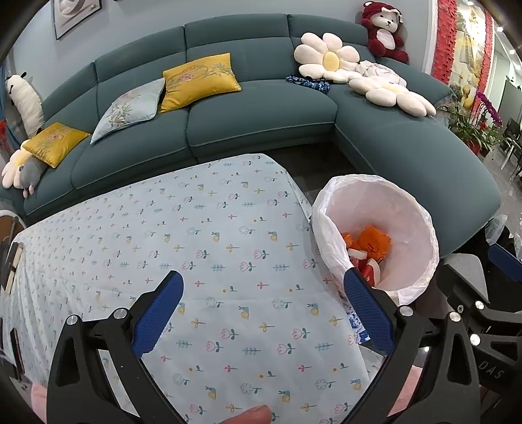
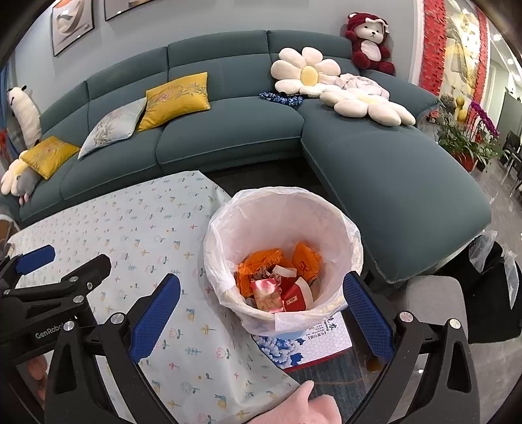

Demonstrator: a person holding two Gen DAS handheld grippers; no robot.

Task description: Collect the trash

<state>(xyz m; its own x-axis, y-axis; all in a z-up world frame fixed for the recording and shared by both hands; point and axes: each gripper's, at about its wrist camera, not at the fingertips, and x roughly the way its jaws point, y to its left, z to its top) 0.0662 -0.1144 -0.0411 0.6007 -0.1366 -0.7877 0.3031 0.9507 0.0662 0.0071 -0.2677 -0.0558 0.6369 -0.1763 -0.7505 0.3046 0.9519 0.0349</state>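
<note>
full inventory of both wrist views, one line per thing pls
bin: 1, white liner, beside table corner
trash: several pieces, orange, red and white, inside bin
tablecloth: 1, pale floral, over table
box: 1, blue-white print, under bin
sofa: 1, teal, behind table
cushions: 2 yellow, 1 grey, on sofa
flower pillows: 2, cream, sofa's corner
plush bear: 1, red-white, on sofa back
left tongs: open, above tablecloth
right tongs: open, over bin

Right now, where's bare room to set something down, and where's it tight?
The tablecloth is bare from the sofa side to both open grippers, left gripper, right gripper. It is tight at the table's right corner: the trash bin, holding wrappers, sits beside it on a printed box.
</note>
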